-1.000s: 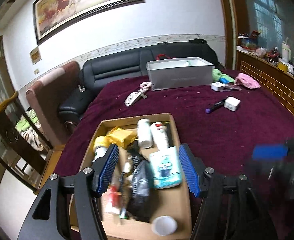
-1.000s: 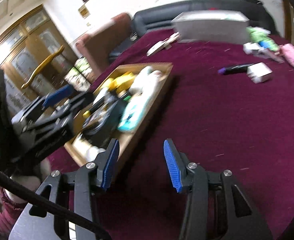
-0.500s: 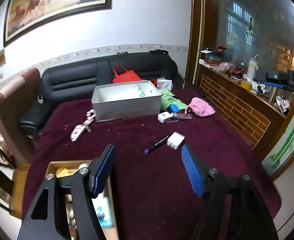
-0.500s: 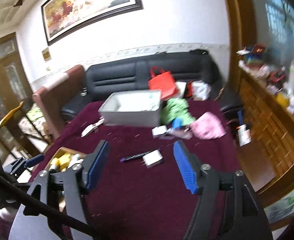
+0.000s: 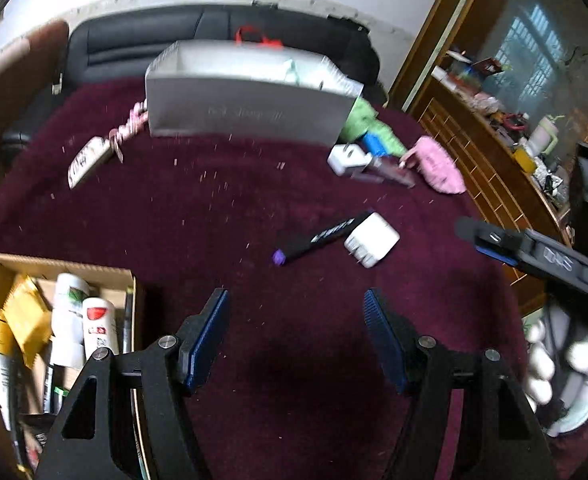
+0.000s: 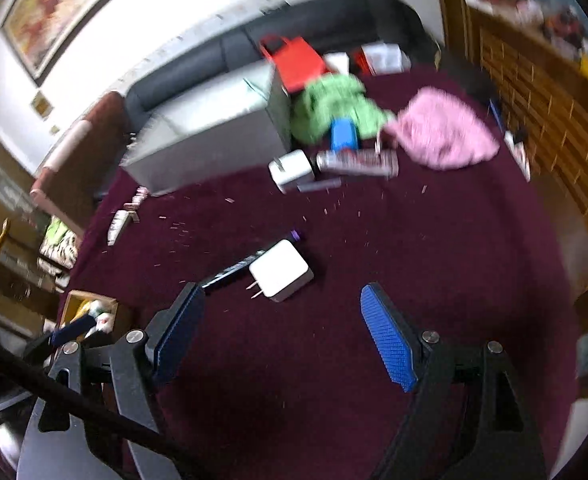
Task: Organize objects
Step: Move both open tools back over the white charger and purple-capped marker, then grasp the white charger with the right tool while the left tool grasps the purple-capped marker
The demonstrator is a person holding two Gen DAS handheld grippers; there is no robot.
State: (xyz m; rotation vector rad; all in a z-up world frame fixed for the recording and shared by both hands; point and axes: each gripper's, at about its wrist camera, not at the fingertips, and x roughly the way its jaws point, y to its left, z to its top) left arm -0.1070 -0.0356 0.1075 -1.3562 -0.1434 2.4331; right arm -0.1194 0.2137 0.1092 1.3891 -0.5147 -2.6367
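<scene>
Your left gripper (image 5: 296,336) hangs over the dark maroon velvet-like tablecloth (image 5: 214,216), blue pads apart with nothing between them. Your right gripper (image 6: 282,336) has just been opening, and its jaws also stand released and empty above the cloth.

Ahead of both grippers lies a white square plug-in charger (image 6: 280,274), prongs pointing toward the camera in the right wrist view. Touching its far-left edge is a black marker pen with a purple cap (image 5: 314,238).

At the left edge of the left wrist view sits an open brown cardboard box (image 5: 66,268) packed with white bottles, yellow packets and tubes.

Farther back stands a grey rectangular storage bin (image 5: 246,114). Beside its right end lie a second white adapter (image 6: 292,170), a blue object, a green cloth (image 6: 330,106) and a pink fabric pouch (image 6: 444,132). A black leather sofa (image 5: 142,46) runs behind the table.
</scene>
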